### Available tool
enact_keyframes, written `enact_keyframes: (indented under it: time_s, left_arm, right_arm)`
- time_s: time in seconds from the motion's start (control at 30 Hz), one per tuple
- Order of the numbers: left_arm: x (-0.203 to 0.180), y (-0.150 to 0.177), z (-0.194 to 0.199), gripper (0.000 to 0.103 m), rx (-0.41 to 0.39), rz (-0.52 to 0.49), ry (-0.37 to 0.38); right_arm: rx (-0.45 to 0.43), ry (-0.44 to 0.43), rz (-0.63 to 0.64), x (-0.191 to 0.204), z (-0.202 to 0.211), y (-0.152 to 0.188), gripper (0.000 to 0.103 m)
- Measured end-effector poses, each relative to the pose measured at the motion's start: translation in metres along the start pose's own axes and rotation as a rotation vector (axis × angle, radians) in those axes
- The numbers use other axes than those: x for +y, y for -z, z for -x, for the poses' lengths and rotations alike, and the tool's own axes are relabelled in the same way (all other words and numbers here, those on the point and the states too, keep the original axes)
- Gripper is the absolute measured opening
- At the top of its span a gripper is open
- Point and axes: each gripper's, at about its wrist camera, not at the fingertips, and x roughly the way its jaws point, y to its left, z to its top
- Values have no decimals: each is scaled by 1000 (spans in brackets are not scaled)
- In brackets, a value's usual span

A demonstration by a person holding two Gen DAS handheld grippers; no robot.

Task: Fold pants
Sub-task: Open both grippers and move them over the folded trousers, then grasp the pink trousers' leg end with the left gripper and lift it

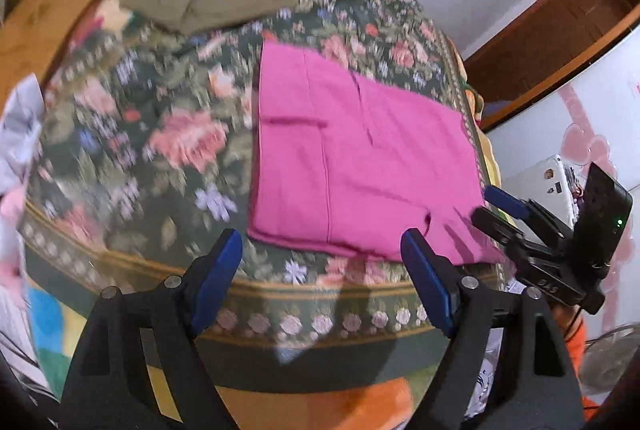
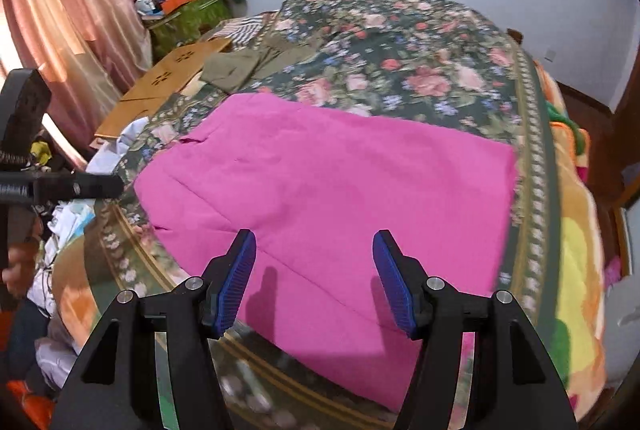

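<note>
A bed [image 2: 440,42] covered by a dark floral spread fills both views. On its near half lie the pants [image 2: 332,186], bright pink, folded flat into a broad rectangle with layered edges showing along the left side. In the left wrist view the pants [image 1: 352,158] sit right of centre, reaching close to the bed's right edge. Farther back on the left lies an olive garment [image 1: 204,0], crumpled. Left of the bed stands a brown board [image 2: 168,86] with flower-shaped cut-outs, and a pink curtain [image 2: 60,22] hangs beyond it.

The left claw [image 1: 322,280] hovers over the near edge of the bed, just short of the pants, its blue pads wide apart and holding nothing. The right claw [image 2: 314,282] hangs above the near part of the pants, pointing forward and down, also spread wide and empty. It appears again at the right of the left wrist view [image 1: 492,206], just beside the pants' near right corner.
</note>
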Motion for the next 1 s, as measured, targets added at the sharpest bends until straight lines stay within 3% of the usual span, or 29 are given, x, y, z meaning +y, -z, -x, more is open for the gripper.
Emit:
enact_keyframes:
  time_s: [0.1, 0.33, 0.5, 0.53, 0.6, 0.67, 0.73, 0.87, 1.0]
  left_arm:
    - [2, 9, -12, 82, 45, 53, 37]
    - [16, 6, -24, 83, 42, 239, 195]
    - [18, -10, -35, 83, 26, 272, 210]
    - [16, -13, -37, 82, 20, 266, 196]
    - [12, -21, -39, 69, 3, 242, 138]
    - [10, -24, -38, 39, -23, 200, 73]
    - [5, -27, -38, 30, -40, 154, 38]
    - [-10, -26, -33, 24, -106, 37, -67]
    - [-27, -17, -20, 21, -212, -110, -265]
  right_arm:
    - [24, -8, -4, 5, -18, 2, 57]
    - [87, -64, -56, -3, -39, 12, 57]
    - [84, -97, -81, -6, -39, 16, 57]
    - [81, -94, -77, -4, -39, 17, 57]
    - [79, -96, -77, -5, -38, 18, 57]
    - [77, -102, -83, -6, -37, 19, 57]
    - [74, -103, -89, -8, -36, 19, 57]
    - [77, -101, -100, -10, -34, 19, 57]
    - [83, -97, -99, -9, -34, 18, 57]
